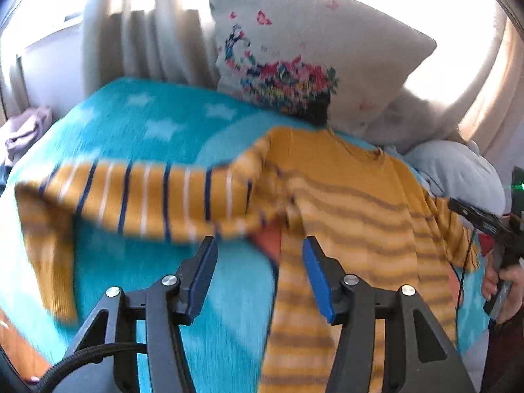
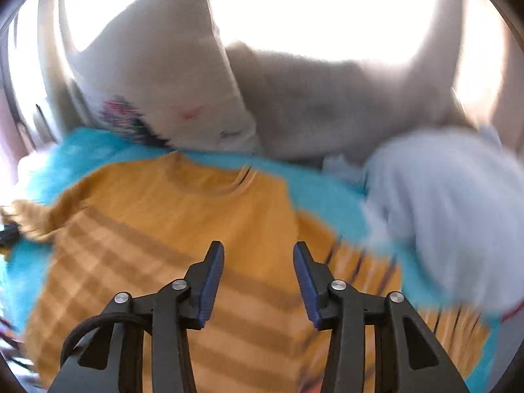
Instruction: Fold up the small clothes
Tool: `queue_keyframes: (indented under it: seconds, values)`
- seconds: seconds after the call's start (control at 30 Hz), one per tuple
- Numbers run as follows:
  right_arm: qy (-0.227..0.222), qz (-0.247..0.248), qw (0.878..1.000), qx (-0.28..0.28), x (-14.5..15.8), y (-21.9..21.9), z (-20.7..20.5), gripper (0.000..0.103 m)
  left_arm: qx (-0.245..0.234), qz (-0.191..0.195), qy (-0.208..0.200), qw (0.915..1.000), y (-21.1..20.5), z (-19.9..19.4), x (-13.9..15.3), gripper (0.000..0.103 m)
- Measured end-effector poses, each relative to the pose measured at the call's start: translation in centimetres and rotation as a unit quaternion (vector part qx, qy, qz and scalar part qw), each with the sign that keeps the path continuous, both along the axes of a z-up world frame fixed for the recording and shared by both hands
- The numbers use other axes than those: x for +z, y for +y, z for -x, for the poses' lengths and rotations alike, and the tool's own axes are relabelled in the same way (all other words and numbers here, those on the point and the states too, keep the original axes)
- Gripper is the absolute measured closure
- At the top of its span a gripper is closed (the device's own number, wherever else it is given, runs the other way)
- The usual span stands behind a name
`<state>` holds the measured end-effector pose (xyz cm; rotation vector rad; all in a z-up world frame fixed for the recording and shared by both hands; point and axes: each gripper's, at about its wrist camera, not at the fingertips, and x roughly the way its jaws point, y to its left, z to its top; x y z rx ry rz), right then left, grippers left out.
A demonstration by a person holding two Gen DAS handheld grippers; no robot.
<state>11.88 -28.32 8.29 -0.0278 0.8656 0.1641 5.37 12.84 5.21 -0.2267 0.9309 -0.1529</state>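
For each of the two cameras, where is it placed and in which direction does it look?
Left wrist: on the left gripper, looking over the mustard striped shirt and its outstretched sleeve toward the pillow; the right hand shows at the edge.
Right wrist: on the right gripper, looking over the shirt's body toward its collar; only its own fingers show.
Shared: shirt, turquoise blanket, pillow.

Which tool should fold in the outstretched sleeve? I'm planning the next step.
Left, probably. The left tool is open right beside the striped sleeve, spread across the turquoise blanket. The right tool, also open, hovers over the mustard sweater body, away from that sleeve.
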Motion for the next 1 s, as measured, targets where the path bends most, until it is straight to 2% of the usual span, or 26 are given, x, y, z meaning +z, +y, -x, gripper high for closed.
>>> queue_keyframes:
  seconds: [0.1,0.17,0.23,0.37,0.43,0.57,0.63,0.67,0.7,0.87,0.93,1.0]
  values:
    - [0.017,-0.087,0.996,0.002,-0.6,-2.2,6.5,0.052,0.010,0.027,0.008,0.9996,0.3,4.1,-1.4,0.050]
    - [0.026,-0.121,0.992,0.002,-1.7,-3.2,9.8,0.050,0.015,0.056,0.016,0.9982,0.6,6.1,-2.4,0.050]
    - [0.036,-0.151,0.988,0.000,-4.0,-4.1,12.9,0.046,0.018,0.077,0.021,0.9967,0.7,8.1,-3.4,0.049]
    - [0.062,-0.186,0.981,-0.004,-7.3,-5.3,18.8,0.046,-0.001,0.065,0.034,0.9973,-0.5,10.3,-5.2,0.045]
    - [0.067,-0.203,0.977,-0.004,-8.3,-5.7,21.2,0.046,-0.012,0.054,0.016,0.9983,-1.3,11.4,-5.1,0.044]
    - [0.049,-0.228,0.972,-0.008,-9.3,-5.9,23.9,0.045,-0.038,0.078,0.018,0.9961,-2.8,11.7,-5.3,0.044]
    - [0.036,-0.240,0.970,-0.011,-9.5,-5.5,24.1,0.039,-0.046,0.076,0.018,0.9959,-3.7,11.7,-5.4,0.064]
    - [0.031,-0.244,0.969,-0.012,-9.5,-5.4,24.3,0.038,-0.052,0.084,0.028,0.9947,-4.0,11.6,-5.6,0.089]
    - [0.025,-0.248,0.968,-0.012,-9.6,-5.1,24.4,0.038,-0.054,0.093,0.034,0.9936,-4.2,11.6,-5.7,0.090]
    - [-0.005,-0.237,0.972,-0.012,-9.3,-4.0,25.7,0.035,-0.044,0.083,0.009,0.9955,-3.7,12.7,-3.8,0.093]
    - [-0.013,-0.244,0.970,-0.013,-9.0,-4.1,26.2,0.035,-0.024,0.079,-0.004,0.9966,-2.9,13.0,-2.7,0.093]
    - [-0.024,-0.251,0.968,-0.013,-8.5,-4.4,26.9,0.035,-0.002,0.091,-0.011,0.9958,-1.5,13.3,-2.0,0.093]
